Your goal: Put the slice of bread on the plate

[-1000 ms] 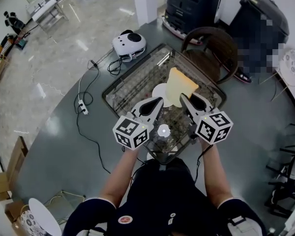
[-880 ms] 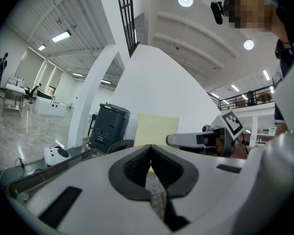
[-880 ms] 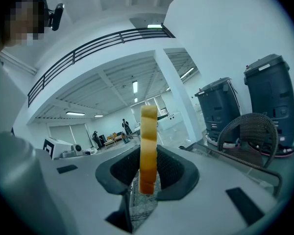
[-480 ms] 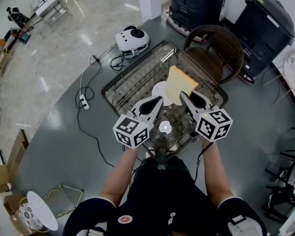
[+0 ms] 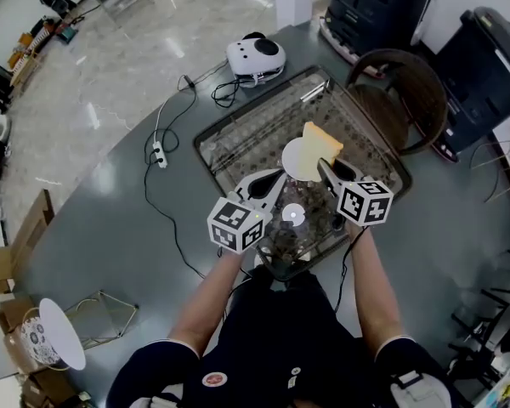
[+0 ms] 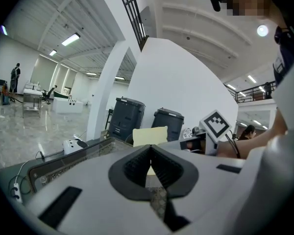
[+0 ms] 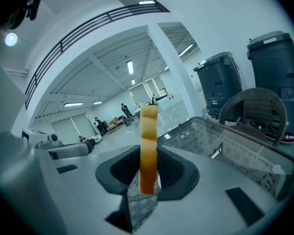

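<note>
A pale yellow slice of bread [image 5: 321,144] stands on edge in my right gripper [image 5: 325,168], which is shut on its lower part. In the right gripper view the bread [image 7: 148,141] rises upright between the dark pads. It hangs over the right rim of a white plate [image 5: 296,161] on the glass table. My left gripper [image 5: 274,179] is just left of the plate, its jaws together with nothing between them. From the left gripper [image 6: 150,153] view, the bread [image 6: 150,135] and the right gripper's marker cube [image 6: 214,125] show ahead.
The patterned glass tabletop [image 5: 246,138] sits in a dark frame on a grey floor. A small white round object [image 5: 293,215] lies between the grippers. A wicker chair [image 5: 404,100], dark bins [image 5: 489,66], a white device [image 5: 255,55] and a power strip [image 5: 159,154] surround the table.
Both grippers have sunk toward the table. The bread went down with the right one and now hangs closer over the plate.
</note>
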`<action>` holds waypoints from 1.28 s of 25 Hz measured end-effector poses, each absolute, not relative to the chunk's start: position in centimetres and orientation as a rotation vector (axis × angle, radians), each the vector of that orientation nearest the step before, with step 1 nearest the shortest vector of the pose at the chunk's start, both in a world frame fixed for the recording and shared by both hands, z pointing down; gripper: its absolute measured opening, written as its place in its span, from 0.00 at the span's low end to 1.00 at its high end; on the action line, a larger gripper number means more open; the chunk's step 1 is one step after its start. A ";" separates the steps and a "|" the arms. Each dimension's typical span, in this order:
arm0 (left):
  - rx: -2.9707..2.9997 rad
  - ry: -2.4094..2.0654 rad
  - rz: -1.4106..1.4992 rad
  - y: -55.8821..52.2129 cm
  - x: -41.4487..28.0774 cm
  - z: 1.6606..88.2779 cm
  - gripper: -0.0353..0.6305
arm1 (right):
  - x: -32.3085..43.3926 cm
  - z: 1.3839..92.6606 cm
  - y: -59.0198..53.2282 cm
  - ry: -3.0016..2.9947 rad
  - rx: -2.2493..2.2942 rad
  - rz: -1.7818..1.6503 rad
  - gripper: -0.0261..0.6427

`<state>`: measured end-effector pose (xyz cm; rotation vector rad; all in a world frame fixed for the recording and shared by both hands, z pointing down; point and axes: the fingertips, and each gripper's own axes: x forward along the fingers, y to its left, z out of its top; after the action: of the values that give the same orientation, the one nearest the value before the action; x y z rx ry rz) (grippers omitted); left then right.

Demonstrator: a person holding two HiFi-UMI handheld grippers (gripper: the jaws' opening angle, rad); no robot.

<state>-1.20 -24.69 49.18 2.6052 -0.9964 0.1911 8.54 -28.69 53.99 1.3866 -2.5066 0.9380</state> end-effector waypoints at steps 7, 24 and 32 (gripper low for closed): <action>2.538 -1.014 0.263 -24.0 -2.3 52.0 0.06 | 7.8 62.0 -30.3 -2.348 1.305 1.071 0.18; 2.445 -0.963 0.351 -24.1 -1.6 55.7 0.06 | 5.3 68.2 -34.3 -2.284 1.220 1.353 0.18; 2.439 -0.939 0.371 -24.7 -1.2 56.3 0.06 | 6.1 70.0 -34.9 -2.251 1.211 1.488 0.18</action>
<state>-1.20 -24.71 56.30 2.4395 -0.9386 0.3706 6.11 -34.94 69.96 1.2111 -2.2515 1.4877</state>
